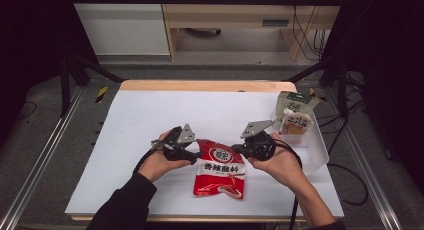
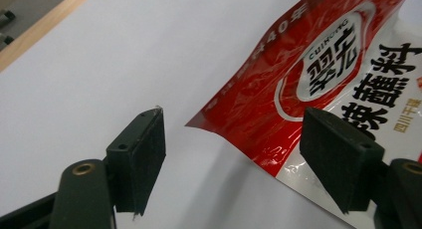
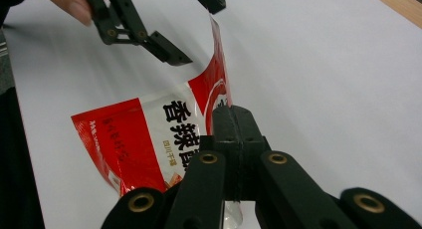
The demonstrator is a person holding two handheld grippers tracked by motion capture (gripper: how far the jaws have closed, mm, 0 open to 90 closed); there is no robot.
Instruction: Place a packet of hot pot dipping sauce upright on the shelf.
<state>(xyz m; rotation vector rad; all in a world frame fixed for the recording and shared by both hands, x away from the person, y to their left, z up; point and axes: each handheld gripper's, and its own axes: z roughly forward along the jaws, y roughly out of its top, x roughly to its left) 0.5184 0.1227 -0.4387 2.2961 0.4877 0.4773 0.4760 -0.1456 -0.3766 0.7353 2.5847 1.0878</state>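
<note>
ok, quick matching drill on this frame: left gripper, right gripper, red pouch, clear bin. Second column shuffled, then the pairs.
1. left gripper
2. right gripper
3. red pouch
4. clear bin

a. clamped shut on the pouch's edge
b. at the table's right edge, holding cartons
c. jaws open around the pouch's corner
d. partly lifted off the white surface, between both hands

Pairs: 1-c, 2-a, 3-d, 4-b
</note>
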